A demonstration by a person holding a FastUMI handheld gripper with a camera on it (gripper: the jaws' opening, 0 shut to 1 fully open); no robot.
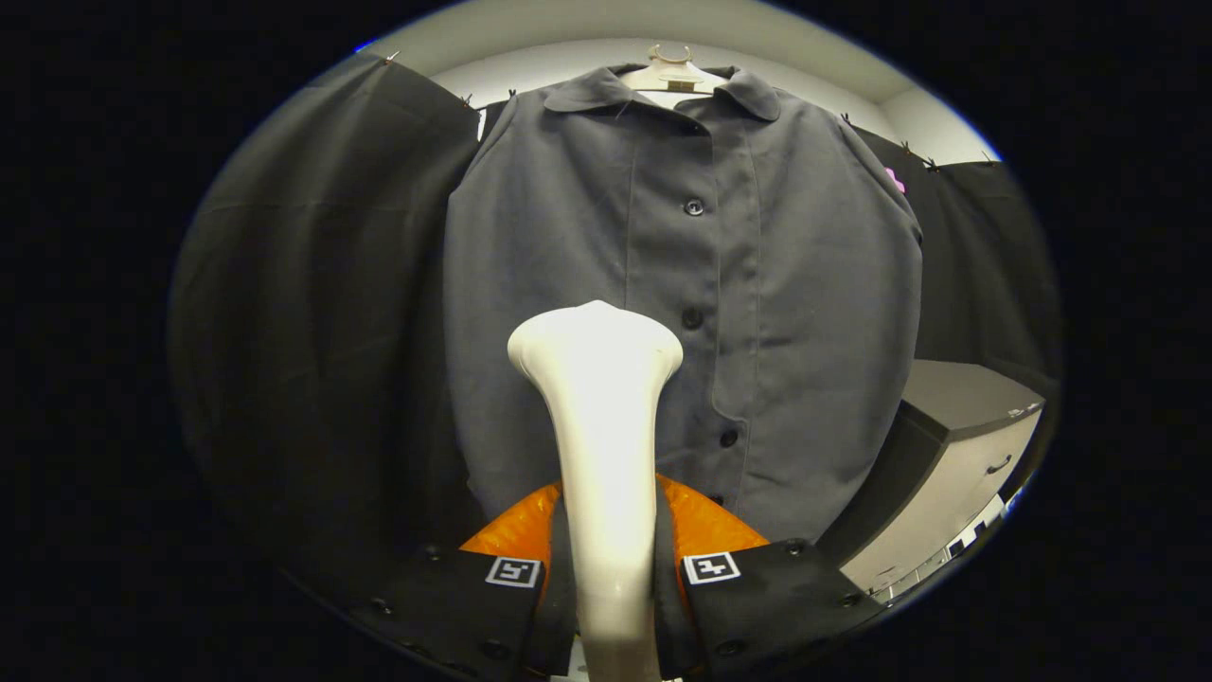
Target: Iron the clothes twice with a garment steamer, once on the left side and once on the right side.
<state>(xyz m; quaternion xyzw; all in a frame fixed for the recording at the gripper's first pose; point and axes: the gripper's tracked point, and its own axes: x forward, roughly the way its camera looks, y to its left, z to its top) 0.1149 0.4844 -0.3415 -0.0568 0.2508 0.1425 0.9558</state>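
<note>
A dark grey button-up shirt (776, 313) hangs on a pale hanger (670, 76) straight ahead, its button placket running down the middle. My gripper (606, 568) is shut on the white garment steamer (601, 426), both fingers pressing its handle. The steamer's flared head points up in front of the shirt's left half, at about mid height, just left of the placket. I cannot tell whether the head touches the cloth.
Black cloth (312, 303) hangs to the left of the shirt and behind it on the right. A grey cabinet with a handle (956, 445) stands low to the right. An orange object (701, 526) lies below the shirt's hem, behind the fingers.
</note>
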